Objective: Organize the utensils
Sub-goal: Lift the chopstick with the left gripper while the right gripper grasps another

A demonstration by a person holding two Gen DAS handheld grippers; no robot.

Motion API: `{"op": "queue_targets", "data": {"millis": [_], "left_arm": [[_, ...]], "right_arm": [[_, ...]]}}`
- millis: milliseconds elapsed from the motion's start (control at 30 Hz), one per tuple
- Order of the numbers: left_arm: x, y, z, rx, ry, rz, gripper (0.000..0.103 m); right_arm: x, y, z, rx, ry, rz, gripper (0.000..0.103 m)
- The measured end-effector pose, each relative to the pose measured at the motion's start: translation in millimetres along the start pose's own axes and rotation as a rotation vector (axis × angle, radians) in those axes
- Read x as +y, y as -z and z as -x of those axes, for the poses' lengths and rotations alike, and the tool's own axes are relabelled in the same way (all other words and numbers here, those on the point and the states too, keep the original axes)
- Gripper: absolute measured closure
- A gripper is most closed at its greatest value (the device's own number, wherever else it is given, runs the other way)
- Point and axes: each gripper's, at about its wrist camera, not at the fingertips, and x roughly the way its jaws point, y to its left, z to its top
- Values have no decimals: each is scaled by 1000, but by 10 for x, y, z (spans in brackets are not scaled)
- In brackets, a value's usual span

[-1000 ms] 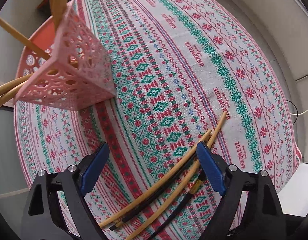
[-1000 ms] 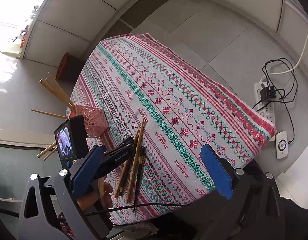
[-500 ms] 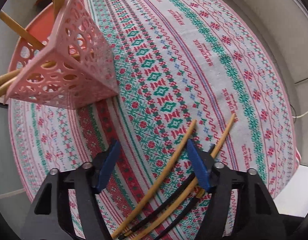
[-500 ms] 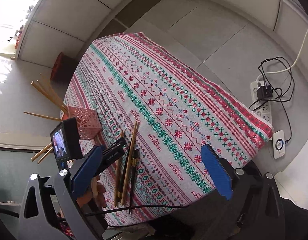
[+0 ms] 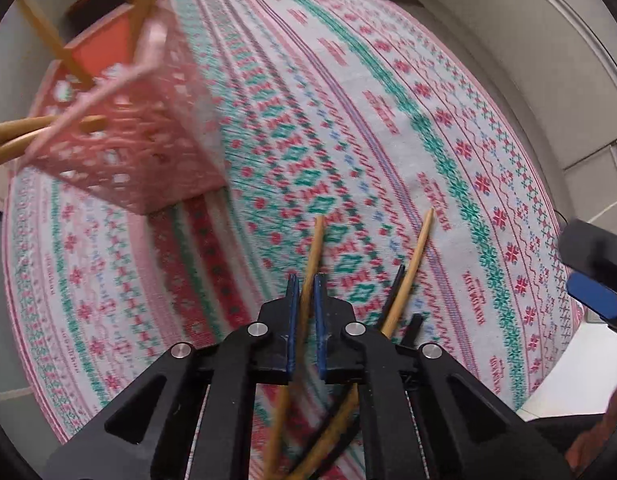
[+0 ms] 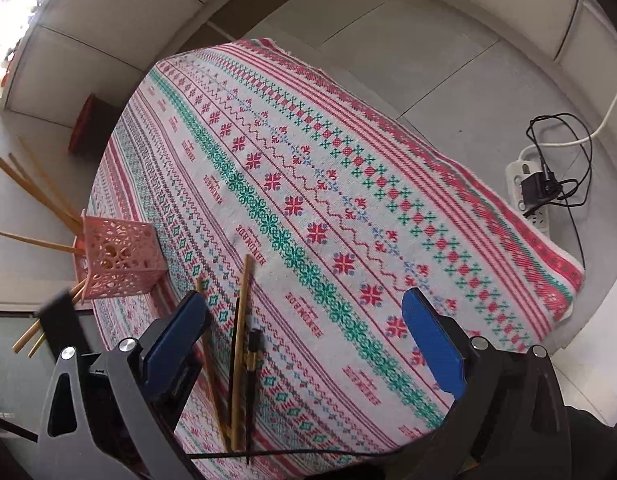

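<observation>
A: Left gripper [image 5: 304, 282]: your jaws have just been closing and now pinch one wooden chopstick [image 5: 313, 252] between the blue pads; its tip points toward the middle of the patterned tablecloth [image 5: 388, 128].

B: Right gripper [image 6: 304, 332]?

A: Jaws wide apart, nothing between the pads; you hold it above the near edge of the cloth.

B: Remaining utensils?

A: A second wooden chopstick [image 5: 412, 264] and black chopsticks [image 5: 392, 292] lie just beside the clamped one, near the cloth's near edge. The pink lattice holder [image 6: 120, 258] stands at the left edge with wooden chopsticks [image 6: 36, 192] sticking out.
</observation>
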Motion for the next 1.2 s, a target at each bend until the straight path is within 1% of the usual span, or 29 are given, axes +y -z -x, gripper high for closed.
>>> {"op": "queue_targets", "data": {"millis": [67, 133, 200, 233, 267, 300, 333, 367, 400, 467, 500, 533, 567, 600, 667, 700, 767, 833, 967, 1200], "left_arm": [[76, 86, 172, -34, 8, 12, 98], [138, 195, 435, -87, 13, 15, 98], [185, 307, 726, -147, 11, 15, 98], [197, 354, 863, -177, 2, 12, 98], [222, 421, 1040, -218, -10, 12, 98], [198, 417, 1159, -244, -17, 14, 98], [198, 444, 1262, -271, -22, 16, 98], [219, 508, 1408, -307, -28, 20, 98], [205, 398, 1453, -322, -28, 20, 98], [221, 426, 1570, -351, -26, 28, 98], [239, 440, 1630, -361, -30, 30, 98], [251, 453, 1669, -369, -35, 29, 98], [257, 472, 1712, -377, -37, 28, 98], [263, 476, 1739, -382, -37, 27, 98], [286, 473, 1789, -397, -41, 34, 98], [310, 461, 1818, -404, -40, 40, 98], [349, 468, 1877, -423, -39, 55, 98], [387, 492, 1920, -442, -35, 64, 98], [425, 552, 2140, -498, -28, 79, 98], [462, 662, 2603, -610, -16, 103, 98]], "right_arm": [[27, -15, -53, 5, 2, 3, 11], [113, -19, -109, 11, 12, 29, 15], [245, -9, -184, 13, 31, 71, 21], [323, -1, -228, 15, 39, 93, 23], [412, 14, -284, 18, 53, 122, 26], [479, 27, -330, 20, 67, 142, 31], [560, 42, -399, 23, 85, 168, 34], [631, 56, -471, 27, 99, 188, 39], [661, 61, -527, 31, 110, 198, 43], [733, 81, -652, 30, 148, 210, 47], [771, 87, -648, 4, 158, 223, 49], [818, 100, -669, -9, 180, 241, 56], [865, 120, -687, -34, 210, 260, 65], [894, 139, -704, -54, 221, 274, 80], [922, 166, -713, -93, 242, 295, 95], [925, 165, -701, -102, 232, 291, 95], [889, 148, -673, -102, 175, 265, 97], [861, 146, -531, -137, 103, 255, 98], [895, 171, -20, -219, 1, 279, 98], [861, 289, 932, -340, -95, 334, 98]]}}
